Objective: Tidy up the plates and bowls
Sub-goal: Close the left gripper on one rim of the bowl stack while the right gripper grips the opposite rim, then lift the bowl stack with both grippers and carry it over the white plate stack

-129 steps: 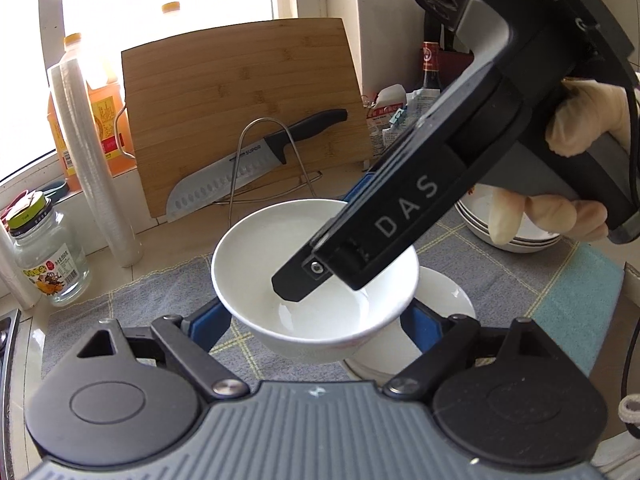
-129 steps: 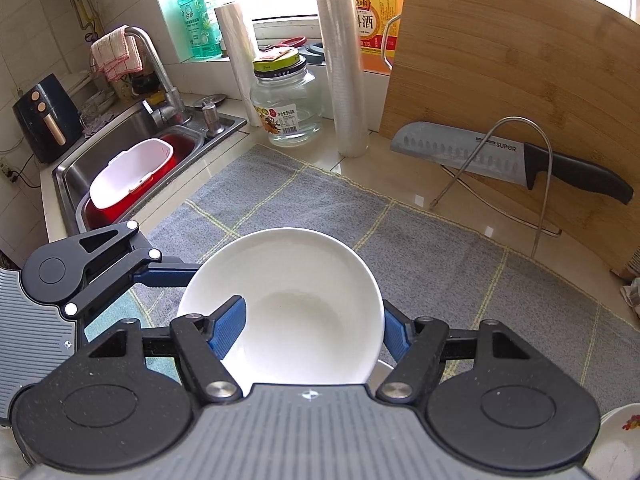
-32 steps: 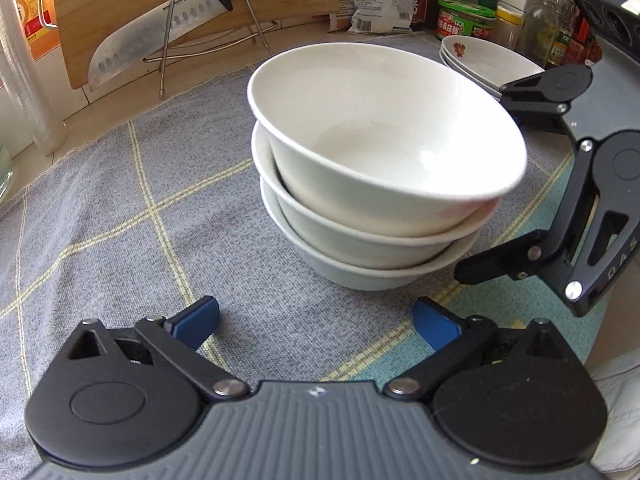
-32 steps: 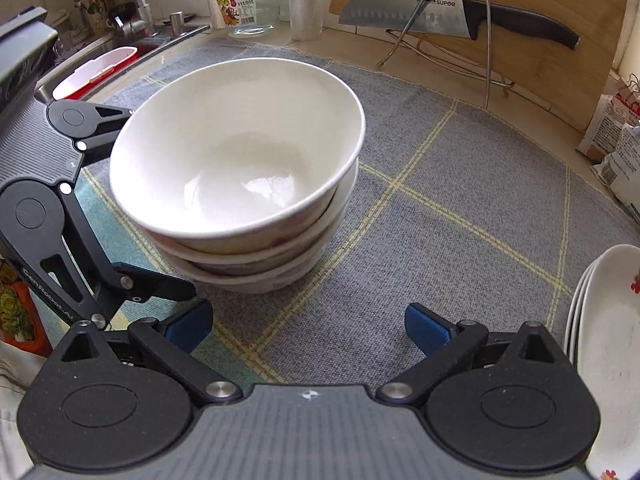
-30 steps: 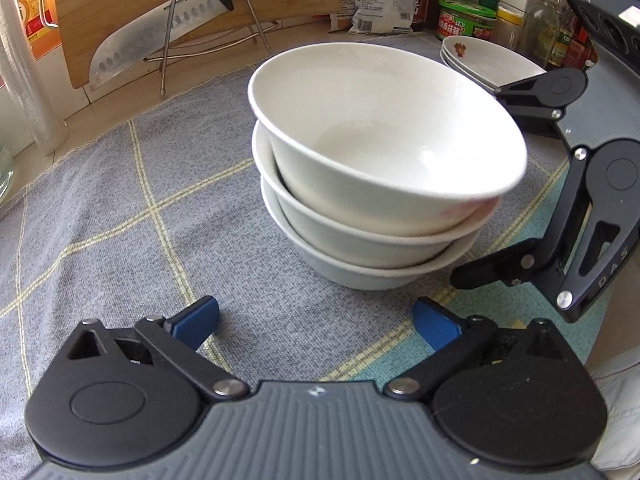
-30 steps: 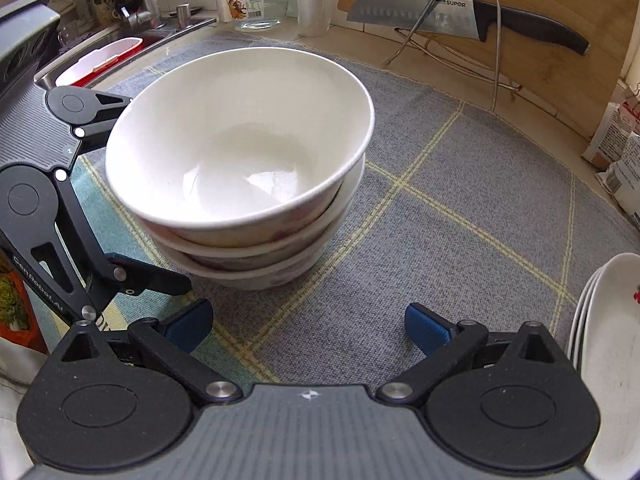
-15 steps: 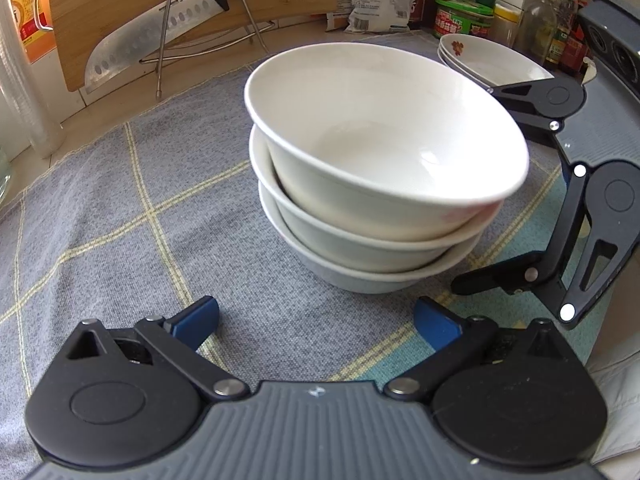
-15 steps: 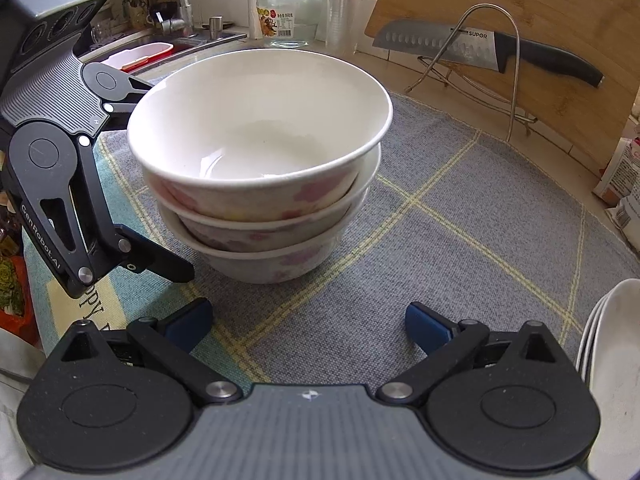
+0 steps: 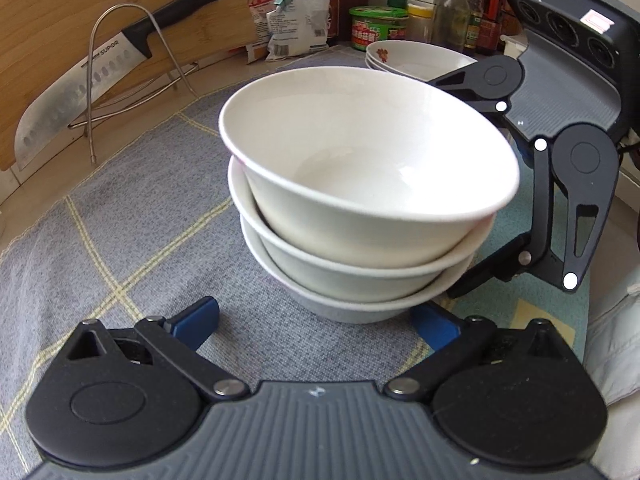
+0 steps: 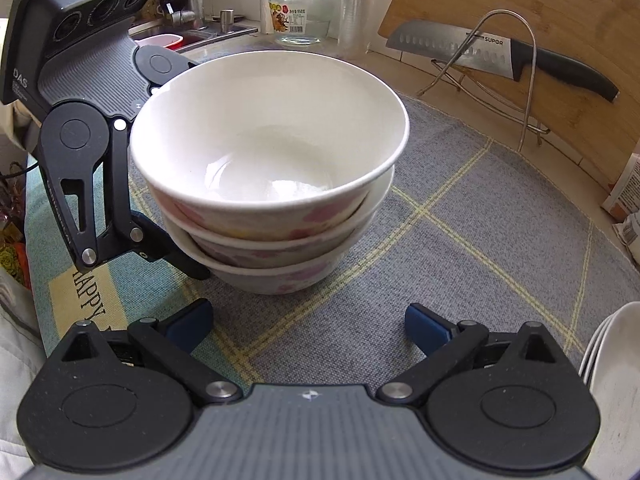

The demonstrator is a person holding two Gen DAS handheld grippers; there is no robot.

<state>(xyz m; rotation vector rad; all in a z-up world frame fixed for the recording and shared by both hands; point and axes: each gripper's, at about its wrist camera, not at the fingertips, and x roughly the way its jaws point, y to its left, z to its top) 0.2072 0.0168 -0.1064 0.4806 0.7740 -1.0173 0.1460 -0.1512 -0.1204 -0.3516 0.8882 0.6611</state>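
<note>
Grey mat [image 9: 120,216]; three stacked bowls [image 9: 360,184]; both grippers' fingers [image 9: 196,320] wide, empty

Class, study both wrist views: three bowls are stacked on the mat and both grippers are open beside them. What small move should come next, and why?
Probably draw both grippers back from the bowl stack. The left gripper and right gripper are open and hold nothing, the stack sits nested on the mat, and the plates are already piled.
</note>
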